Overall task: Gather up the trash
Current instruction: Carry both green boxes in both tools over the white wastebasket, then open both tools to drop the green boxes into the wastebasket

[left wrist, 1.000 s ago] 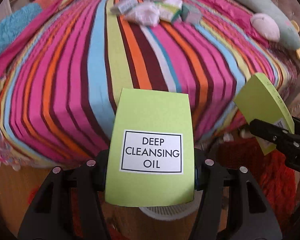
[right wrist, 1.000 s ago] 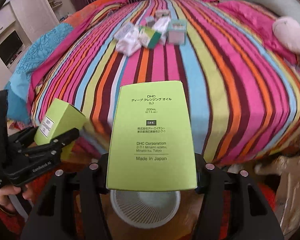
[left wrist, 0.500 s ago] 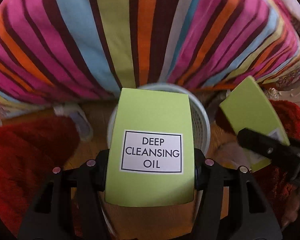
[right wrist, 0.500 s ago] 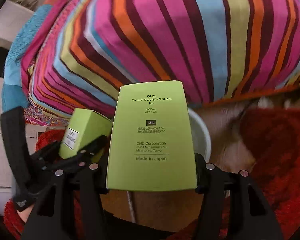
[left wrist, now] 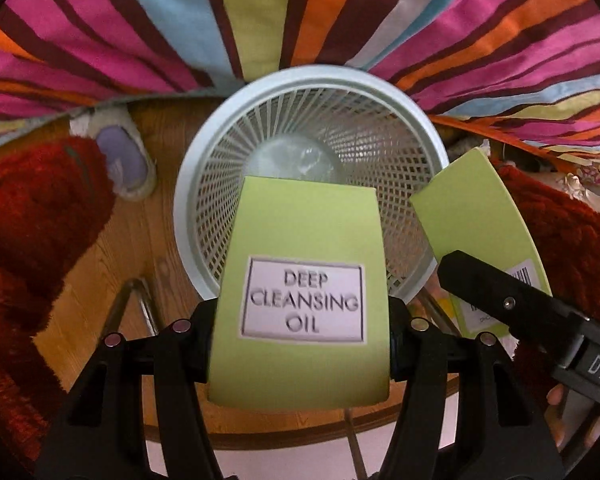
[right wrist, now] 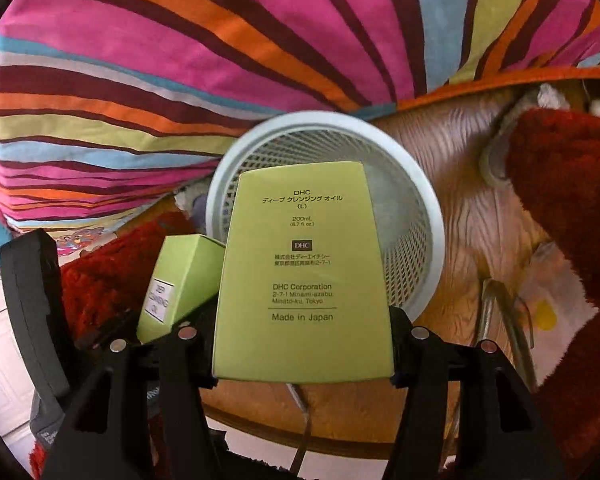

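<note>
My left gripper (left wrist: 300,332) is shut on a lime-green carton (left wrist: 300,280) labelled DEEP CLEANSING OIL, held over the white mesh waste basket (left wrist: 380,140). A clear plastic item lies on the basket's bottom. My right gripper (right wrist: 302,344) is shut on a second lime-green carton (right wrist: 300,264) with small printed text, above the same basket (right wrist: 416,208). Each view shows the other gripper's carton: the right one (left wrist: 476,220) at the basket's right rim, the left one (right wrist: 184,276) to the basket's left.
The striped bedspread (left wrist: 260,12) hangs down just behind the basket. Red shaggy rugs (left wrist: 28,220) lie left and right on the wooden floor (left wrist: 140,240). A lilac slipper (left wrist: 126,158) sits at the bed's foot. A white bag with a yellow spot (right wrist: 548,304) lies by metal chair legs.
Both grippers have sunk and tipped downward with their cartons. The bed top has left view; the basket now lies open below them, larger and nearer.
</note>
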